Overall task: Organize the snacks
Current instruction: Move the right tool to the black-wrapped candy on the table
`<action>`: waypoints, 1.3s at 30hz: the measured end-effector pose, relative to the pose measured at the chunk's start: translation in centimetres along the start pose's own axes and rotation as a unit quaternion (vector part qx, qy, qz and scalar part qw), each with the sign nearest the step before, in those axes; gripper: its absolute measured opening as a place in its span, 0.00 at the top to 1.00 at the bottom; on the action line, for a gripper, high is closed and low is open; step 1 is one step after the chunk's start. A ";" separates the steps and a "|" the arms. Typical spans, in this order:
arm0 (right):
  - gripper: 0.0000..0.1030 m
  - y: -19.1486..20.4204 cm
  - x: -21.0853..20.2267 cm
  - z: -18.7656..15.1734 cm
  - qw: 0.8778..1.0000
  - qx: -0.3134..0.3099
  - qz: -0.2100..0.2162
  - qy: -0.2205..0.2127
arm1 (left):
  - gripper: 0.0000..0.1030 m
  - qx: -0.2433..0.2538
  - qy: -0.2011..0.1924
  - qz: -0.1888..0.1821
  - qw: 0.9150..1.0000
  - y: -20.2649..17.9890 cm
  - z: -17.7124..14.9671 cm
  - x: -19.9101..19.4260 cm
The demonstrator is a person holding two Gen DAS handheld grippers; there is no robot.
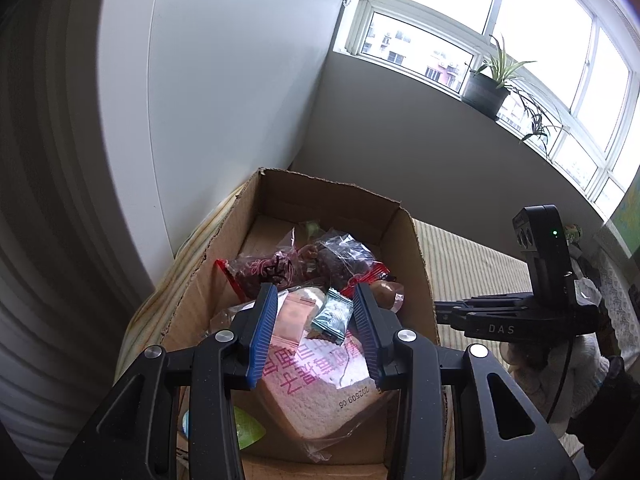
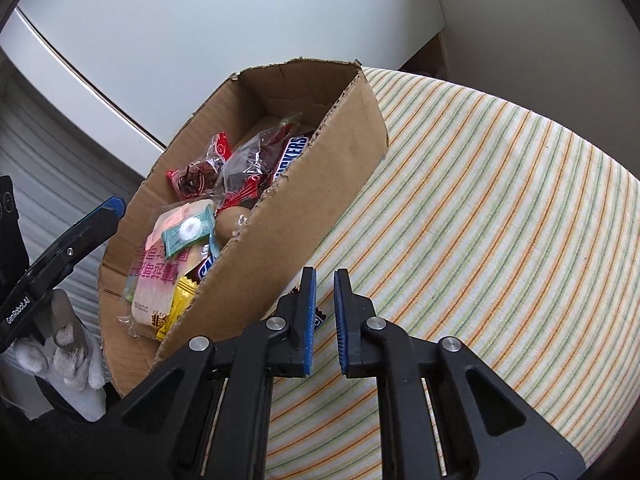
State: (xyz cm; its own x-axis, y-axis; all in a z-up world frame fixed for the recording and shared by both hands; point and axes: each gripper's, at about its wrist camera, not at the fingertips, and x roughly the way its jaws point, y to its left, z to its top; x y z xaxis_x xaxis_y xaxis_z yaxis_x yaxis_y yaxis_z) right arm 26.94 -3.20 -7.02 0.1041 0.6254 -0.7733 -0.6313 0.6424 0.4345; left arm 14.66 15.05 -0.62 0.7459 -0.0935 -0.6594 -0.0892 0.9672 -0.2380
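Surface: striped cloth (image 2: 480, 208), below a window sill with a potted plant (image 1: 486, 90).
Cardboard box (image 2: 304, 200) on the cloth, holding the snacks: bread pack (image 1: 316, 376), teal sachet (image 1: 332, 314), Snickers bar (image 2: 290, 156), dried-fruit bags (image 1: 336, 258).
Left gripper (image 1: 316, 308): jaws partly apart over the box, nothing clamped.
Right gripper (image 2: 325, 280): jaws nearly together, empty, just outside the box wall.

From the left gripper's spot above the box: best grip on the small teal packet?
Take the small teal packet across its short width at mid-body, coming straight down from above. It lies flat and loose on the pink bread bag, clear of the cardboard box walls, roughly between the left gripper pads.
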 end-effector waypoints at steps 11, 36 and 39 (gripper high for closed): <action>0.92 1.5 1.5 -0.5 0.999 -0.047 0.001 0.014 | 0.63 0.005 0.007 0.000 1.000 -0.2 -0.1 0.4; 0.92 9.1 -2.8 -11.5 0.963 -0.242 -0.065 0.097 | 0.63 0.010 0.012 -0.013 1.000 -1.3 -0.5 0.4; 0.92 9.1 -4.2 -13.4 0.963 -0.242 -0.077 0.088 | 0.63 0.016 0.012 -0.017 1.000 -1.8 -0.6 0.3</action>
State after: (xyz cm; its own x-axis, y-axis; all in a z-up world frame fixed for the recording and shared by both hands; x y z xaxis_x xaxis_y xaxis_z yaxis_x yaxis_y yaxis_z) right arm 10.48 -5.89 -5.96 0.1202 0.4275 -0.8960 -0.9077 0.4128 0.0752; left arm 14.68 13.14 -0.83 0.7320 -0.1311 -0.6686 -0.0428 0.9705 -0.2372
